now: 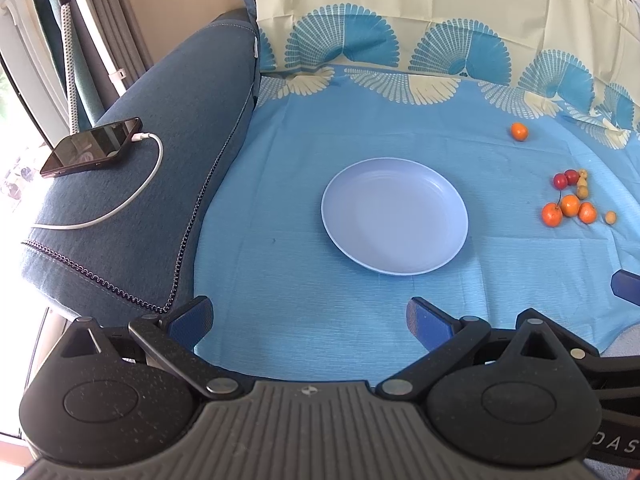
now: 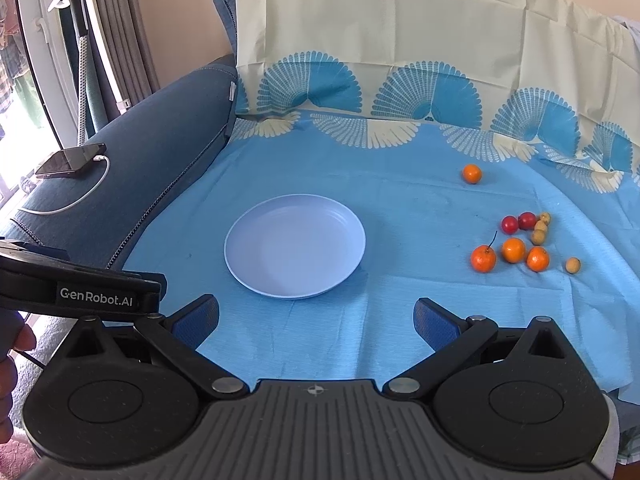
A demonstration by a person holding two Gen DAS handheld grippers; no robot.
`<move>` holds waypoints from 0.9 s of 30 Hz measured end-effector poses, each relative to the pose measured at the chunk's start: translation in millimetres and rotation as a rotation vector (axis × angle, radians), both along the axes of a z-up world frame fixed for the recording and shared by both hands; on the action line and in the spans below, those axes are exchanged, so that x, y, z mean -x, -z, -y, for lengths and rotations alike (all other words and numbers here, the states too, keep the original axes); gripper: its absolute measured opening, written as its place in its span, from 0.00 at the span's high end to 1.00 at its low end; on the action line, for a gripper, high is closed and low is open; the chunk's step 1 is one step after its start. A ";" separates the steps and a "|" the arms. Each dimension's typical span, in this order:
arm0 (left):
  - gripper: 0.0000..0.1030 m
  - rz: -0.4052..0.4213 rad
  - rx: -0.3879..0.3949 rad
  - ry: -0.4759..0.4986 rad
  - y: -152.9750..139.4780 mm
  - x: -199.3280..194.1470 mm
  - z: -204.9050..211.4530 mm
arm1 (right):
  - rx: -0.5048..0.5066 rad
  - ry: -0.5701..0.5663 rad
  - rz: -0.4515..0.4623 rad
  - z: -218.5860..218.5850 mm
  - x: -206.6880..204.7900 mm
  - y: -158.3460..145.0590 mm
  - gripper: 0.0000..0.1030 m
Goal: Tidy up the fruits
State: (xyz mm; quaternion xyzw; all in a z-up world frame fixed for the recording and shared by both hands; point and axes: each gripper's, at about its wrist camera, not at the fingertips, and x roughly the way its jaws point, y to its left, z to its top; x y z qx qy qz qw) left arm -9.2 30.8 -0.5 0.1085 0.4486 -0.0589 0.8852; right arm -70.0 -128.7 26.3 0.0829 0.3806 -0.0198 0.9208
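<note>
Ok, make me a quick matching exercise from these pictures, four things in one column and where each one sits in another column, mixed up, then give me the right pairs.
Things:
1. plate
2. phone
3. lone orange fruit
4. two red fruits

Places:
A. on the dark blue sofa arm, plugged into a white cable
B. in the cluster of fruit to the right of the plate
C. middle of the blue cloth, with nothing on it
D. by itself near the fan-patterned border, apart from the cluster

Pairs: 1-C, 2-A, 3-D, 4-B
</note>
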 end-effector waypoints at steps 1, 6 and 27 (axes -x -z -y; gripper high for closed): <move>0.00 0.000 0.000 0.000 0.0 -0.1 -0.1 | 0.001 0.000 0.007 -0.1 -0.3 0.2 0.00; 0.00 -0.002 -0.001 0.001 0.7 -0.7 -0.5 | -0.005 0.002 0.006 0.7 -0.7 1.6 0.00; 0.00 0.001 -0.053 -0.029 -11.2 -11.1 9.0 | -0.220 0.112 -0.132 35.5 -21.1 14.8 0.00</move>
